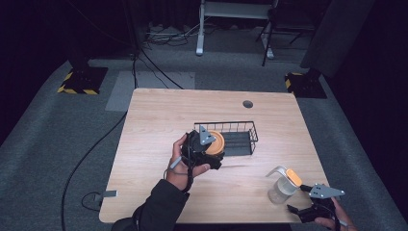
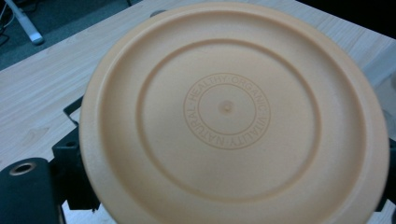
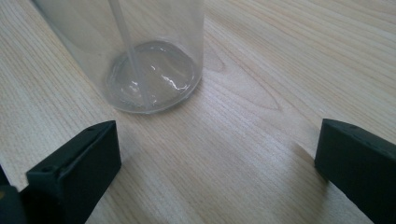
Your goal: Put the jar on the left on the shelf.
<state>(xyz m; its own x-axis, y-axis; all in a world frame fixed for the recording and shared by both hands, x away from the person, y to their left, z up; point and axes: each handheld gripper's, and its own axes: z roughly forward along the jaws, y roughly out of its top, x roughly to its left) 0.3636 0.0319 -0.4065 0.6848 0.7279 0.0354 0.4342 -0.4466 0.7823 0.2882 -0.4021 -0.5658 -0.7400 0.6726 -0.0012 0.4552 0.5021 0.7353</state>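
While both grippers worked at the desk (image 1: pixel 159 120):
Left gripper (image 1: pixel 211 153): held the plate (image 2: pixel 233 116) at the rack's (image 1: pixel 240 126) near-left end.
Right gripper (image 3: pixel 215 163): jaws spread wide, empty.
Cup (image 3: pixel 140 51): upright, just ahead and left of the right gripper.

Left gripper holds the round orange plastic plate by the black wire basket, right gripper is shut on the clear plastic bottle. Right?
Not quite: the right gripper is open, jaws spread short of the clear plastic bottle, per the right gripper view. The left gripper does hold the round orange plastic plate by the black wire basket.
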